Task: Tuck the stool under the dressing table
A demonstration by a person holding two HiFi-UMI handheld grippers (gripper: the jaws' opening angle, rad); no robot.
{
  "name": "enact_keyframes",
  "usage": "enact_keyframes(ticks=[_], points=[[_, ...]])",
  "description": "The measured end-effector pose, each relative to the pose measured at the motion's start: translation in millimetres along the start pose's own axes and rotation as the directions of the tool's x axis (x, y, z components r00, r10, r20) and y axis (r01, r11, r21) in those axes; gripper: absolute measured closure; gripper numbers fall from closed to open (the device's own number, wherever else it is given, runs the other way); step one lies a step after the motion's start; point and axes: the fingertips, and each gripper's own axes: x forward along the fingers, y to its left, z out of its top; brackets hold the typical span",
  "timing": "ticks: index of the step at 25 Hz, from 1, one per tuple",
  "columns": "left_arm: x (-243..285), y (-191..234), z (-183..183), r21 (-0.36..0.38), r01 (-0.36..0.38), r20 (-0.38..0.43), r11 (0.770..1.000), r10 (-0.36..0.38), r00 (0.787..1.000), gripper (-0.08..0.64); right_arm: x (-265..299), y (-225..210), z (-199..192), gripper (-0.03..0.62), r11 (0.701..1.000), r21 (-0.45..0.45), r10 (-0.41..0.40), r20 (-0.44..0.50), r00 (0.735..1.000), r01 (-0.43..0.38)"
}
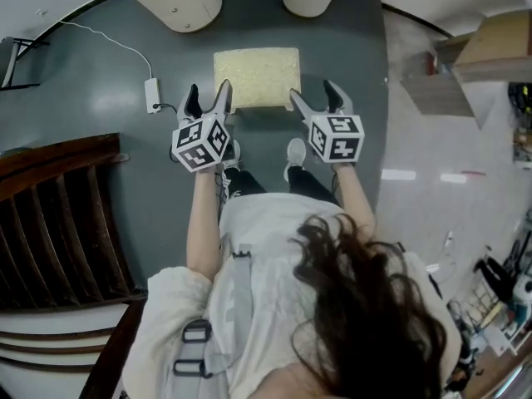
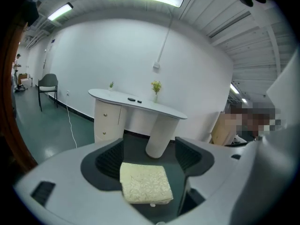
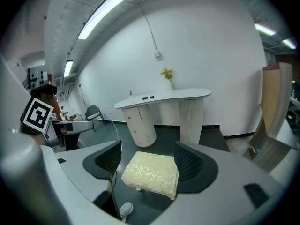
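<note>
Left claw (image 1: 208,98) and right claw (image 1: 316,96) are both gaping wide, gripping nothing, reaching forward and tilting down. Stool (image 1: 256,76) is sitting on the floor (image 1: 108,81) between them, seemingly untouched, just short of the counter (image 1: 179,2).

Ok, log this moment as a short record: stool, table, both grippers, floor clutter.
stool: cream cushion, stands in front of the dressing table, not yet under it
dressing table: white; the gap between its drawer unit and round leg faces the stool
left gripper: jaws apart, empty, by the stool's near left corner
right gripper: jaws apart, empty, by the near right corner
clutter: power adapter with white cable, left of the stool
</note>
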Motion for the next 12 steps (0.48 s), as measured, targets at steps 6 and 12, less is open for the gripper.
enact_keyframes(ticks=[6, 12], points=[[48, 49, -51, 0.09, -0.003, -0.053, 0.996, 0.008, 0.999, 0.236, 57, -25, -46, 0.238, 1.0, 0.005, -0.027, -0.082, 0.996, 0.028], [95, 105, -130, 0.189, -0.007, -0.13, 0.982, 0.033, 0.991, 0.236, 127, -58, -110, 0.239, 0.998, -0.007, -0.06, -0.131, 0.99, 0.059]])
